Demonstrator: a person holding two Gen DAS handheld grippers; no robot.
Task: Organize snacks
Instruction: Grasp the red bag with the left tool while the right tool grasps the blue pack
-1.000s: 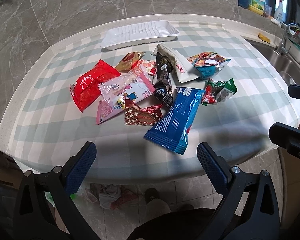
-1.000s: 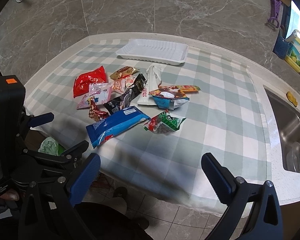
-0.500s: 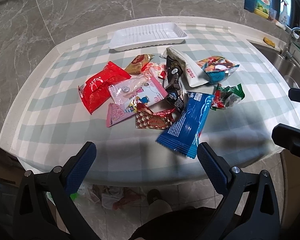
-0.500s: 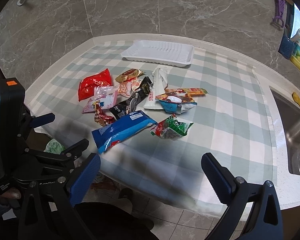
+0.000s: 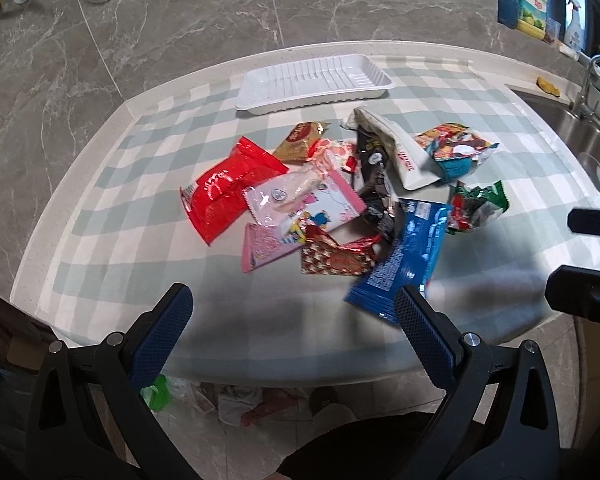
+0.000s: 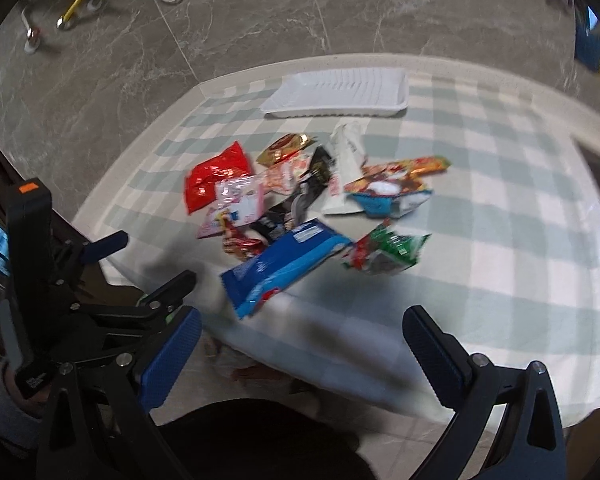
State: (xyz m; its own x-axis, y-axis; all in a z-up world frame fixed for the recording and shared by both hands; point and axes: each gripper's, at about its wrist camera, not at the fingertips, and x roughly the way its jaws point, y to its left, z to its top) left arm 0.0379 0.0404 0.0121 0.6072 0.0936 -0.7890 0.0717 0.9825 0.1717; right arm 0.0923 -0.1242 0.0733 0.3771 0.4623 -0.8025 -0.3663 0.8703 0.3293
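Several snack packets lie in a loose pile on the checked tablecloth (image 5: 112, 264): a red bag (image 5: 226, 186), a pink cartoon pack (image 5: 300, 204), a long blue pack (image 5: 404, 258) and a green-red wrapper (image 5: 476, 204). Behind the pile sits an empty white tray (image 5: 314, 78). My left gripper (image 5: 292, 328) hovers open at the table's near edge, nothing between its fingers. My right gripper (image 6: 300, 344) is open too, near the front edge, below the blue pack (image 6: 284, 266) and short of the tray (image 6: 340, 92). The left gripper's body (image 6: 72, 280) shows at the right view's left side.
A steel sink (image 5: 580, 136) with a tap is set into the counter on the right. Bottles and a blue holder (image 5: 528, 4) stand behind it. A grey marble wall backs the table. Crumpled bags lie on the floor (image 5: 236, 400) under the table's edge.
Both grippers have swung left and moved a little toward the table, so the pile now sits more central and larger. The snacks and tray have not moved. Both stay open.
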